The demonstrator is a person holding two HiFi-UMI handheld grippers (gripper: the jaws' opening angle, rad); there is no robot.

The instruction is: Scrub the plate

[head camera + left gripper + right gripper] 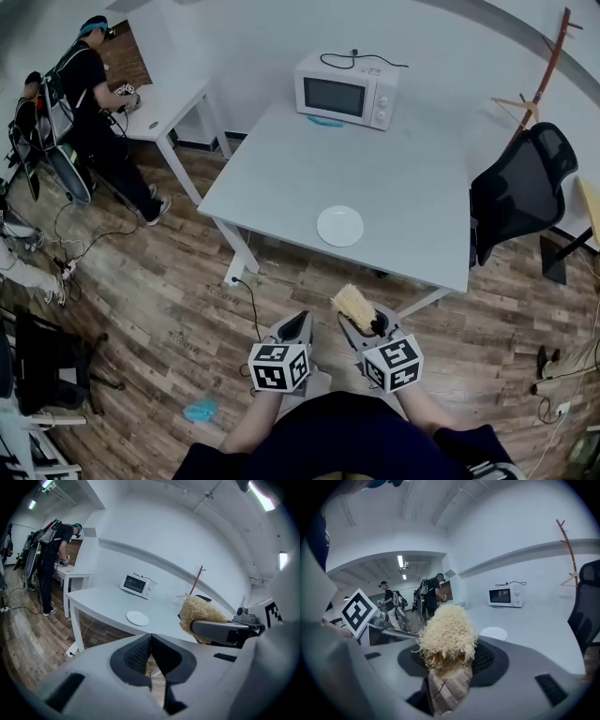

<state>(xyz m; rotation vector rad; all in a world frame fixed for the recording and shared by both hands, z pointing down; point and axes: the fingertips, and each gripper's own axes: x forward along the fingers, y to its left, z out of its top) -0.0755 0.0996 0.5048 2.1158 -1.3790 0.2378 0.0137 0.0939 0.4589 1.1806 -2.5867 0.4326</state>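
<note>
Lying flat and face up, the round white plate [339, 226] is resting on the white table [394, 178], close to the table's near edge and well apart from both grippers. Being a circle, it is offering no long axis and is pointing nowhere but upward. At the far edge of the same table a white microwave [346, 90] is standing with its door facing the person, and a small blue thing [325, 121] is lying just in front of it.

Nearer the person, out over the wooden floor, the right gripper [364, 326] is pinching a straw-coloured scrubber [354, 305] between its jaws. The scrubber's long axis is running along the jaws, and its fibrous end is sticking out ahead toward the table edge. Just beside it, the left gripper [295, 326] is holding its jaws pressed together with nothing between them, and it too is pointing toward the table.

Beyond the table's right corner a black office chair [520, 187] is standing, with a wooden coat stand [548, 70] behind it. Far off at the back left, a person with a backpack [94, 103] is bending over another white desk [173, 103]
</note>
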